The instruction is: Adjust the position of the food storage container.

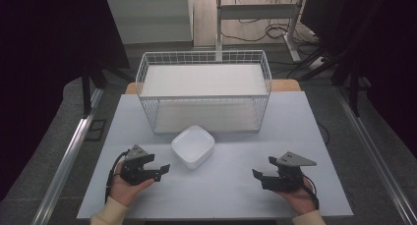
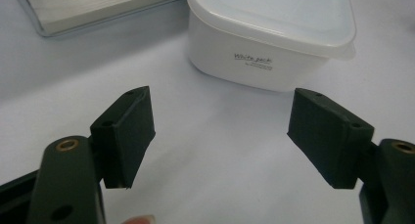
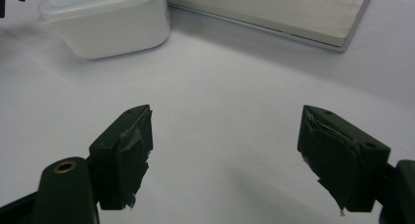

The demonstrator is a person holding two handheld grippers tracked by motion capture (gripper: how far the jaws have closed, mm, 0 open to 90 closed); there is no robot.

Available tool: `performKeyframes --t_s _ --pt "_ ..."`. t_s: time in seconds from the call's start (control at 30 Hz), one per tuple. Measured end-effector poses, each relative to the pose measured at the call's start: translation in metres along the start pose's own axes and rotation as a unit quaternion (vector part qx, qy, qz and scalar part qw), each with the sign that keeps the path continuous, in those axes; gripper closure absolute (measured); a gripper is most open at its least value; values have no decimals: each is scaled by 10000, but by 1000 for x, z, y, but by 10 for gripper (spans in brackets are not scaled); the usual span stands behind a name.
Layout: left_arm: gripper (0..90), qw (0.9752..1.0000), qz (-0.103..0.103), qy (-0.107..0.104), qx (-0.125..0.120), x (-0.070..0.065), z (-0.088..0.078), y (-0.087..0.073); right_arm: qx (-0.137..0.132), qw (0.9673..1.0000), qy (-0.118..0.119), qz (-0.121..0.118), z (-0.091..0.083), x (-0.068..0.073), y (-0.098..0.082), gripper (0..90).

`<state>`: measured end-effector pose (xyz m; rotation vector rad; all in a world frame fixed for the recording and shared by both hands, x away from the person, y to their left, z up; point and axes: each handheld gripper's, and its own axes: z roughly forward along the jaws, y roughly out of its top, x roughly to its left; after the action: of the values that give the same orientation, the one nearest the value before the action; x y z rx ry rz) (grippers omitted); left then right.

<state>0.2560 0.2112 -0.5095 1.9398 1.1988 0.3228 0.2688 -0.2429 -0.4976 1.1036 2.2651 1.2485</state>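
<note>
On the pale table [image 1: 226, 185], just before the wire basket [image 1: 204, 90], sits the lidded white container [image 1: 193, 146], and both the left gripper [image 1: 158, 170] and right gripper [image 1: 259, 177], jaws spread wide and empty, would likely do best closing squarely across its opposite walls.

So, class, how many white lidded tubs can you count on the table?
1. The tub sits near the middle of the table, just in front of the wire basket, nearer the left gripper. None looks hidden.

White container [image 1: 193, 146], dark lettering; white wire basket [image 1: 204, 90]; table [image 1: 221, 185] seemingly pale grey.
</note>
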Motion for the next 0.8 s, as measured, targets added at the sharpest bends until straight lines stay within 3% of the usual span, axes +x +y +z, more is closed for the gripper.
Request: performKeyframes --t_s 0.13,0.3,0.57,0.8 --pt "248 9999 46 139 -16 -3 -2 -1 -7 10000 17 -64 -1 1 0 209" --pt "249 9999 53 150 -43 -4 -5 -3 -57 10000 23 3 -3 2 1 207" --pt "258 9992 266 252 -128 -5 -10 -5 3 9999 -7 -121 -2 5 1 227" --pt "254 9988 229 362 -228 -6 -13 -4 29 9999 23 -130 1 6 2 229"
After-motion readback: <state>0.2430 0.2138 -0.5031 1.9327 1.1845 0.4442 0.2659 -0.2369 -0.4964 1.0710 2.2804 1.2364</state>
